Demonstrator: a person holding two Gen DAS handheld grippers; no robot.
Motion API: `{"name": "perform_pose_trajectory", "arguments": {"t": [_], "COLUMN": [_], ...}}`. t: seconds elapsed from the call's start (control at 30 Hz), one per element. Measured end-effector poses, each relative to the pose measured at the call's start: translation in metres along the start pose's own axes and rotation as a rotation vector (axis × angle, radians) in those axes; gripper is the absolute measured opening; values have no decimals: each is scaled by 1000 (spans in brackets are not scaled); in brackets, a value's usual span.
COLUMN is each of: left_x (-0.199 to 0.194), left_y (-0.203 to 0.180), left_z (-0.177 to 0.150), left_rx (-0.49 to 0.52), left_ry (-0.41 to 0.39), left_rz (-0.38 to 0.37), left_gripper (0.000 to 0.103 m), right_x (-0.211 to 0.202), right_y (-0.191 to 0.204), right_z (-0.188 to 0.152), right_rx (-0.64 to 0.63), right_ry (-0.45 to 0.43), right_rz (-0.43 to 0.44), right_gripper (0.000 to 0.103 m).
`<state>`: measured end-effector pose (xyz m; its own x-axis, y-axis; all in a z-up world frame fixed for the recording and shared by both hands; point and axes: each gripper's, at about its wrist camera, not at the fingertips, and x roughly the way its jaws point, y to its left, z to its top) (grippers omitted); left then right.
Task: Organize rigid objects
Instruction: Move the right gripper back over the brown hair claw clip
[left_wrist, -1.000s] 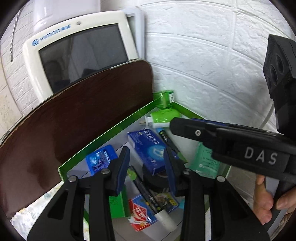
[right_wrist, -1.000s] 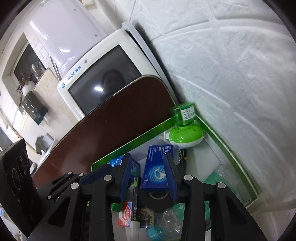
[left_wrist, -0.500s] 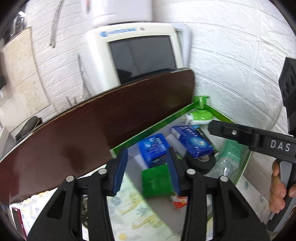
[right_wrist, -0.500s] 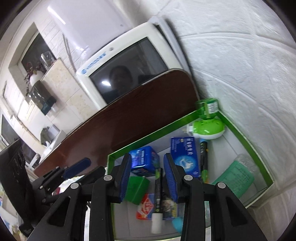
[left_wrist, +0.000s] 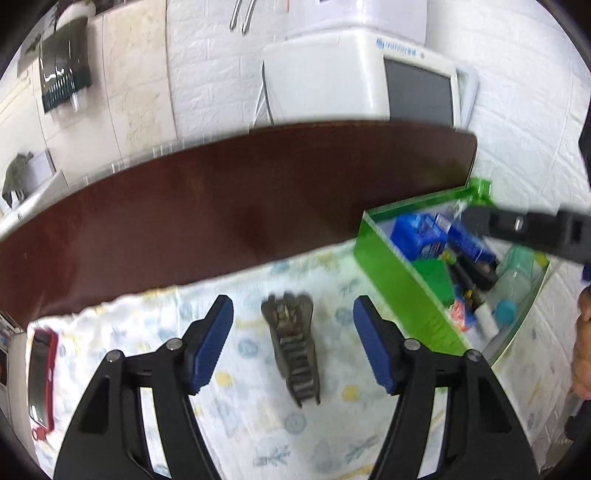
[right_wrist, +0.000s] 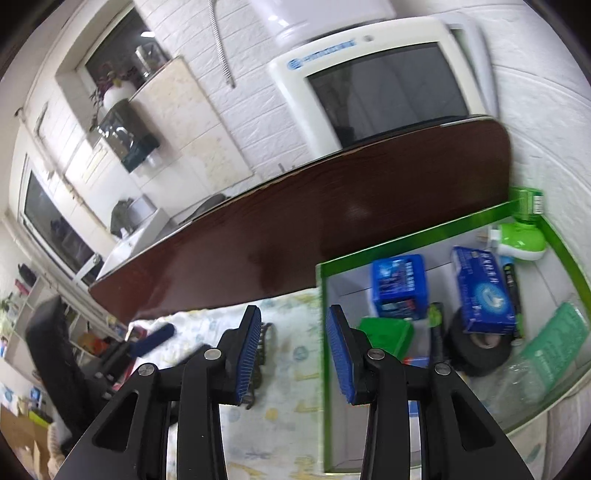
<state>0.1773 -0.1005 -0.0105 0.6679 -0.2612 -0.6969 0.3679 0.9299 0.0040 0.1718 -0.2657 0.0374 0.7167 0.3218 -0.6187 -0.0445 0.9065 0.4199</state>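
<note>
My left gripper (left_wrist: 293, 345) is wide open and empty, hovering over a dark hair claw clip (left_wrist: 293, 349) that lies on the patterned cloth between its fingers. A green-walled box (left_wrist: 400, 284) at the right holds blue boxes, a green box, a black tape roll and a bottle. My right gripper (right_wrist: 293, 354) is open and empty above the box's left wall (right_wrist: 321, 332). In the right wrist view the box holds two blue boxes (right_wrist: 399, 288), a green box (right_wrist: 386, 332), a black tape roll (right_wrist: 476, 350) and a green plug-in device (right_wrist: 522, 243).
A dark brown board (left_wrist: 221, 206) stands behind the cloth, with a white monitor (left_wrist: 369, 74) behind it. A red-edged phone (left_wrist: 40, 376) lies at the cloth's left. The white brick wall (right_wrist: 546, 122) borders the box on the right.
Both grippers pulled back and left from the box. The left one swung over the cloth, opened wider, and now has the clip between its fingers. The right one opened a little.
</note>
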Motion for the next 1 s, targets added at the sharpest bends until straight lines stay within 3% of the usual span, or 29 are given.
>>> {"name": "perform_pose_trajectory", "arguments": {"t": [0.2, 0.27, 0.33, 0.47, 0.63, 0.83, 1.0], "left_x": [54, 67, 69, 54, 33, 26, 19], "left_y": [5, 13, 29, 63, 109, 136, 142], "left_z": [-33, -38, -44, -49, -54, -58, -63], "left_rx": [-28, -56, -98, -104, -137, -178, -155], "left_ry": [135, 180, 195, 176, 131, 95, 65], "left_rz": [18, 21, -10, 51, 94, 98, 40], "left_gripper": [66, 52, 47, 48, 49, 47, 47], "right_x": [11, 15, 20, 37, 71, 112, 123], "right_y": [31, 37, 42, 53, 71, 91, 89], "right_z": [-8, -10, -12, -13, -20, -36, -57], "right_rx": [-46, -56, -73, -95, -122, -211, -234], "right_ry": [38, 52, 69, 104, 153, 213, 256], "right_rz": [-9, -21, -36, -49, -6, -2, 26], "right_gripper": [39, 39, 39, 39, 39, 45, 49]}}
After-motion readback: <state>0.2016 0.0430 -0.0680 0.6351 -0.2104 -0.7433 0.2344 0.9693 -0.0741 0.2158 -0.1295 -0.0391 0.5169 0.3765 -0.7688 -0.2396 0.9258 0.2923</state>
